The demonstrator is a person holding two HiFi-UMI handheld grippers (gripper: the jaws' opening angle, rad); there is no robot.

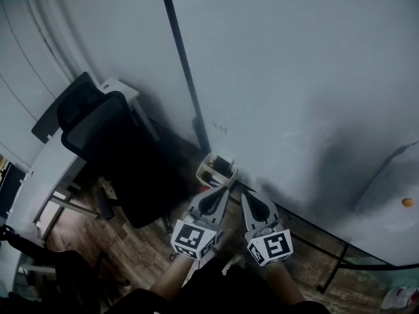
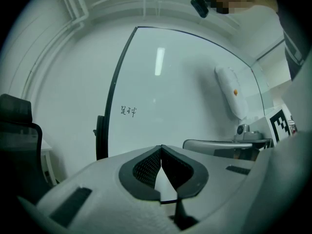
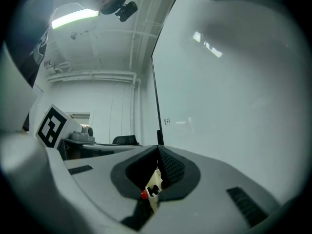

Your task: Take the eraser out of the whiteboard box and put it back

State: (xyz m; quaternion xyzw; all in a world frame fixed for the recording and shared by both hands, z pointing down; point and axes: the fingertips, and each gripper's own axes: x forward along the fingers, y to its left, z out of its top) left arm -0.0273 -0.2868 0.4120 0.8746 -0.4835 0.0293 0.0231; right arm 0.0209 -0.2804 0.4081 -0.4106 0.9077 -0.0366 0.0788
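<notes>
Left gripper point(image 1: 226, 188): closed on nothing. Its pads point(image 2: 146, 167) meet at the tips, and it points level at the whiteboard point(image 1: 294, 77).
Right gripper point(image 1: 243, 195): closed as well, with nothing pinched. Through the gap behind its pads I see the box and a red spot in it.
Whiteboard box point(image 1: 207, 171): pale and open-topped. It hangs at the whiteboard's lower left corner, by the dark frame bar, just beyond both tips.
Eraser: I judge it is inside the box. A dark block point(image 1: 224, 161) at the box's far side may be it, but it is too small to be sure.
Handling: I expect it to be light and not fragile, with a stiff back and a soft felt face.
Hold: across the narrow sides of the stiff back, not on the felt.
Next: one gripper has to open before it can reach in.
</notes>
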